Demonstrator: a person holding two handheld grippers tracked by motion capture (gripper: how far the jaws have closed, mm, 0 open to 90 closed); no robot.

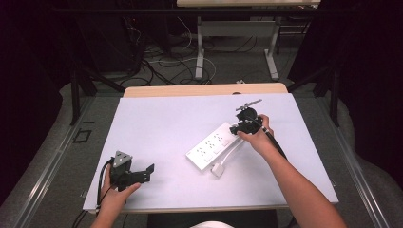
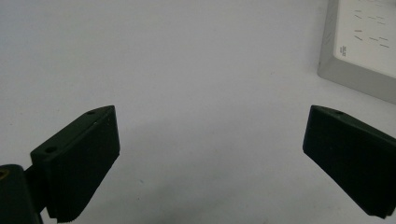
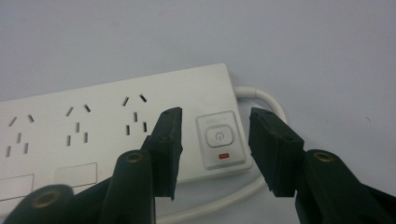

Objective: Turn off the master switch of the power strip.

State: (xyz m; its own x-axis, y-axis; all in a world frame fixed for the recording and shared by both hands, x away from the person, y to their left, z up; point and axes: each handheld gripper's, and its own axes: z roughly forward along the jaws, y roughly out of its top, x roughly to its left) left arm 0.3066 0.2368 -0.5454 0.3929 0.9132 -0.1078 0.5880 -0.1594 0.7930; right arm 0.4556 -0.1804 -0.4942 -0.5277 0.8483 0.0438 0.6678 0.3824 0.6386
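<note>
A white power strip [image 1: 211,145] lies slantwise on the white mat, with its white cable [image 1: 233,152] looping to a plug [image 1: 218,169] beside it. My right gripper [image 1: 234,129] hovers over the strip's far end. In the right gripper view, my right gripper [image 3: 215,154] stands open with one jaw on each side of the power button [image 3: 218,136], neither pressing it. A small red light [image 3: 224,156] shows below the button. My left gripper [image 1: 145,175] rests near the mat's front left, wide open on nothing [image 2: 210,154]. One end of the power strip [image 2: 364,42] shows at the upper right of the left gripper view.
The white mat [image 1: 166,123] covers most of the wooden table [image 1: 204,89]. Beyond the far edge stand another table's legs [image 1: 199,52] and tangled floor cables [image 1: 166,61]. Black frame bars [image 1: 75,90] flank both sides.
</note>
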